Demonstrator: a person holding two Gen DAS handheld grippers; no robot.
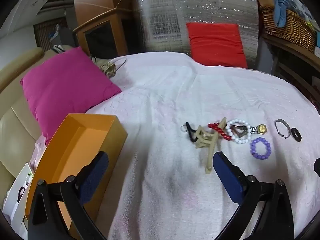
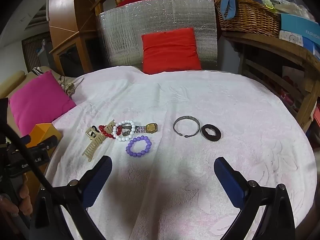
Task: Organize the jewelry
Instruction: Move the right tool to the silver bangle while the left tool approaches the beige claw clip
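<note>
Both tools wide, jewelry (image 2: pixel 128 133) untouched.

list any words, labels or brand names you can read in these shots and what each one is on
"FASHION", cut off at the frame edge, on the blue cardboard box on the wooden shelf.
"Gen", then a part hidden behind a black cable, then ".AI", on the black body of the left gripper.
Dial of the gold square-faced wristwatch: too small to read.
Print on the white card beside the orange open box: blurred, unreadable.
</note>
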